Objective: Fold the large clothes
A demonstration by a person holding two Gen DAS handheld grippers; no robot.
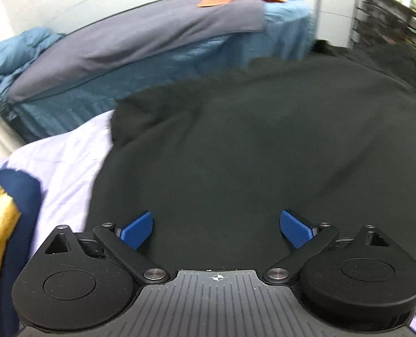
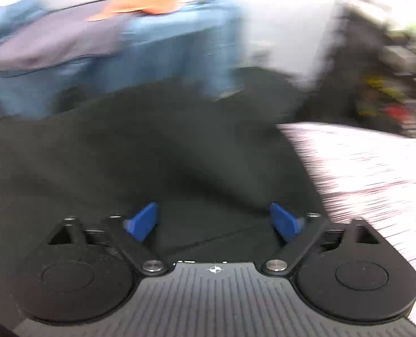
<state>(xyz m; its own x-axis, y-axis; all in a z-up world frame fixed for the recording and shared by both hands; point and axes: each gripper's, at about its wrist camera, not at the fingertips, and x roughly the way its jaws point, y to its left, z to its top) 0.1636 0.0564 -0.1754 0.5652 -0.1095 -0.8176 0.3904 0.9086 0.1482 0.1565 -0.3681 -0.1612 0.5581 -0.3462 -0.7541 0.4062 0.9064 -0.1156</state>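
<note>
Black garment (image 1: 264, 154) is sprawled across the lavender sheet (image 1: 64, 163), filling the middle of both views. Main risk imo: grabbing one layer only, so the fold drags crooked. Left hand-held gripper (image 1: 216, 229) and right hand-held gripper (image 2: 213, 220) both hang spread wide over it, pinching nothing.

Plenty of room straight ahead, the black garment (image 1: 250, 146) lay flat and low, so nothing stuck up in front of either set of wide-open jaws. Left side was tighter: a navy and gold fabric pile (image 1: 8, 224) crowded that edge. Behind, the blue-covered bed (image 1: 180, 64) walled things off, with a dark rack (image 1: 390, 19) at back right.
</note>
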